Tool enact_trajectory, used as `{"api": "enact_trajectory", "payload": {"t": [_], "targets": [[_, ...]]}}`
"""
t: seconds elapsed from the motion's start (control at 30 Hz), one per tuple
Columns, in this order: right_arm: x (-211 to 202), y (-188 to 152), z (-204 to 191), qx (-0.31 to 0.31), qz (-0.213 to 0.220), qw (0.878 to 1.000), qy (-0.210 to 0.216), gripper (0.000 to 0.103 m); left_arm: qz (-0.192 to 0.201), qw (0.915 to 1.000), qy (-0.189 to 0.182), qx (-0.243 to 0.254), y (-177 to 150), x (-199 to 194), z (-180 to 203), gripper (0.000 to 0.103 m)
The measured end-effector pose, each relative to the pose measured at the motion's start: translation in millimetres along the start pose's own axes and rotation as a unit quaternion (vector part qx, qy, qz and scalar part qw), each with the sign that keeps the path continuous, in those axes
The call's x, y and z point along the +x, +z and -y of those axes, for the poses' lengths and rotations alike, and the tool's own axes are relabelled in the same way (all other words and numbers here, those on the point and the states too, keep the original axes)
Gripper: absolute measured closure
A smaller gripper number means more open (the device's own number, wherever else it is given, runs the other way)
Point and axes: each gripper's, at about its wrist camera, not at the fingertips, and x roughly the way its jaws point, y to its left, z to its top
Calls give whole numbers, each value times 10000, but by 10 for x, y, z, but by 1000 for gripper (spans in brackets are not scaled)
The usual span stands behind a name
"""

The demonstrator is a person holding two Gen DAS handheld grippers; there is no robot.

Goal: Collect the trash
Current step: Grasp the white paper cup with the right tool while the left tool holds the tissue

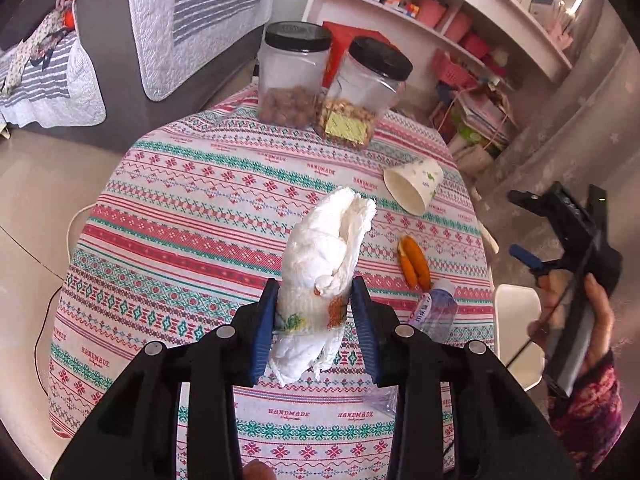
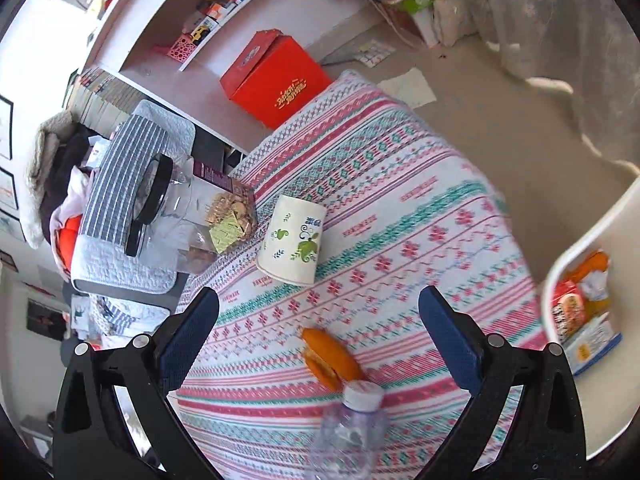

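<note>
My left gripper (image 1: 314, 292) is shut on a crumpled white paper towel (image 1: 324, 264) and holds it above the patterned tablecloth (image 1: 180, 216). A tipped paper cup (image 1: 416, 190), an orange peel (image 1: 416, 266) and a small clear plastic bottle (image 1: 434, 312) lie on the cloth to its right. My right gripper (image 2: 320, 300) is open and empty above the table, with the orange peel (image 2: 330, 354) and the bottle (image 2: 352, 432) between its fingers and the paper cup (image 2: 292, 240) beyond. The right gripper also shows in the left wrist view (image 1: 560, 224), off the table's right edge.
Two black-lidded jars, one of nuts (image 1: 292, 76) and one of snacks (image 1: 360, 96), stand at the table's far edge. A white bin (image 2: 592, 312) holding wrappers sits right of the table. A red box (image 2: 276, 80), shelves (image 1: 440, 12) and a sofa (image 1: 120, 40) surround the table.
</note>
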Motion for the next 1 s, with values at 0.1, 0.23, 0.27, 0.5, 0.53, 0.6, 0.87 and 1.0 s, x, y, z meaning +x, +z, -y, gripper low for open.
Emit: {"api": "enact_trajectory", "payload": {"t": [0.1, 0.23, 0.27, 0.5, 0.53, 0.6, 0.87, 1.0], "targets": [[462, 70, -47, 231, -224, 9995, 40, 7, 76, 9999, -35, -131, 131, -25, -141, 66], [849, 178, -93, 444, -368, 9981, 195, 7, 85, 9998, 132, -157, 188, -6, -310, 66], [917, 206, -109, 449, -395, 9980, 221, 7, 71, 9997, 157, -199, 199, 9, -357, 66], [1213, 316, -267, 239, -472, 9983, 230, 18, 9, 9990, 245, -363, 180, 17, -566, 66], [1252, 323, -294, 188, -497, 9984, 215, 21, 1, 9990, 252, -364, 177, 19, -577, 66], [1339, 349, -321, 70, -592, 9981, 129, 46, -1, 9990, 274, -352, 169, 21, -581, 66], [1075, 272, -498, -551, -113, 9984, 89, 51, 152, 9986, 307, -408, 189, -53, -610, 66], [646, 213, -707, -1148, 379, 9927, -11, 51, 287, 9983, 304, -407, 203, -132, -586, 66]]}}
